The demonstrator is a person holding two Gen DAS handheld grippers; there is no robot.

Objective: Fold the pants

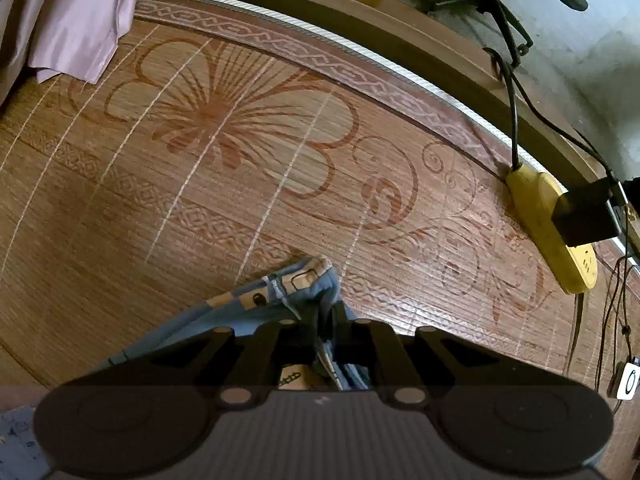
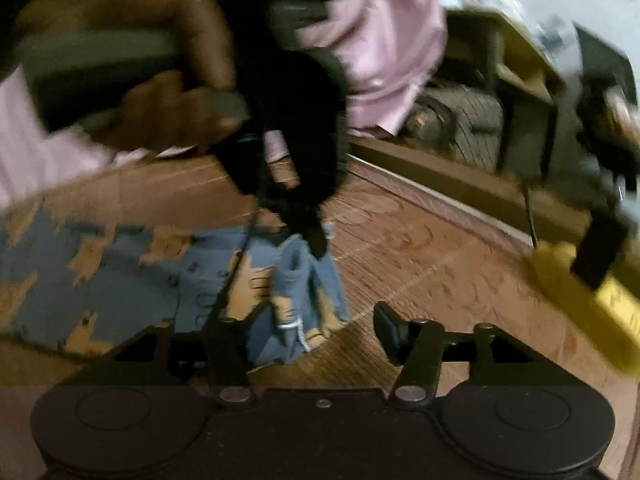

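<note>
both wrist views low, close over mat [image 1: 200, 200]; share yellow power strip [image 1: 540, 220].

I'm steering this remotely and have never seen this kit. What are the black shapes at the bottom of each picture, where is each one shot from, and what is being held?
Each picture comes from a camera fixed on a hand-held claw, looking forward along its two fingers. The black shapes at the bottom are the claw's own body and fingers.

In the left view, the left claw is closed on a bunch of the blue patterned pants. Beneath lies a woven mat printed with a flower. A yellow power strip sits at its right edge, with lilac cloth top left.

In the blurred right view, the right claw is open, right beside the pants but not gripping them. Ahead, a hand holds the other claw, pinching the cloth.
</note>
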